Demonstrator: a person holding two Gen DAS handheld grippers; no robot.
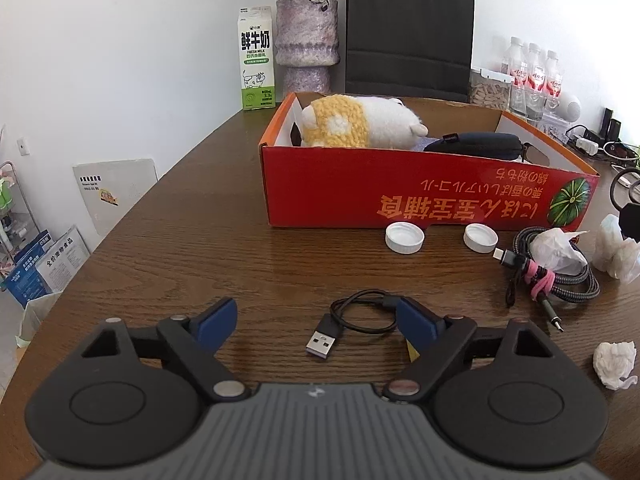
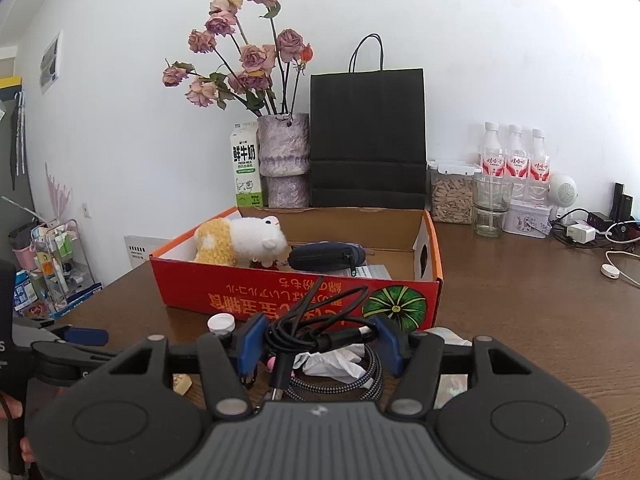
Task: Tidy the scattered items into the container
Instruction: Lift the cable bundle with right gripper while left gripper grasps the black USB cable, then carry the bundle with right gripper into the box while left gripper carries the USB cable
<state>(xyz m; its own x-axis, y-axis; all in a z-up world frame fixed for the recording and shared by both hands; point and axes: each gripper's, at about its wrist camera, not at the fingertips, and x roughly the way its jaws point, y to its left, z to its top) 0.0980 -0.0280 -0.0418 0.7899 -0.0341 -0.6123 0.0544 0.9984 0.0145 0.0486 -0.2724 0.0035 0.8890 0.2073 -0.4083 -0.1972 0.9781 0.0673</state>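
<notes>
A red cardboard box (image 1: 420,196) was seen standing toward the far edge of the wooden bench (image 1: 192,240), with a plush toy (image 1: 352,122) and a dark zip pouch (image 1: 472,145) already lying inside it. The left hand-held gripper (image 1: 316,322) was held low over the near part of the bench with its blue pads spread apart; a short black USB cable (image 1: 352,322) lay on the bench between them, close to the right pad, and whether that pad touched it could not be told. The right hand-held gripper (image 2: 320,344) was closed on a loose bundle of black cable (image 2: 320,320), which was held up in front of the box's near wall. Just in front of the box, two white bottle caps (image 1: 405,238) were seen on the bench, and beside them a coiled braided cable (image 1: 560,276) with crumpled white tissue (image 1: 554,252) resting on it. Another tissue ball (image 1: 614,364) lay near the bench's right edge.
</notes>
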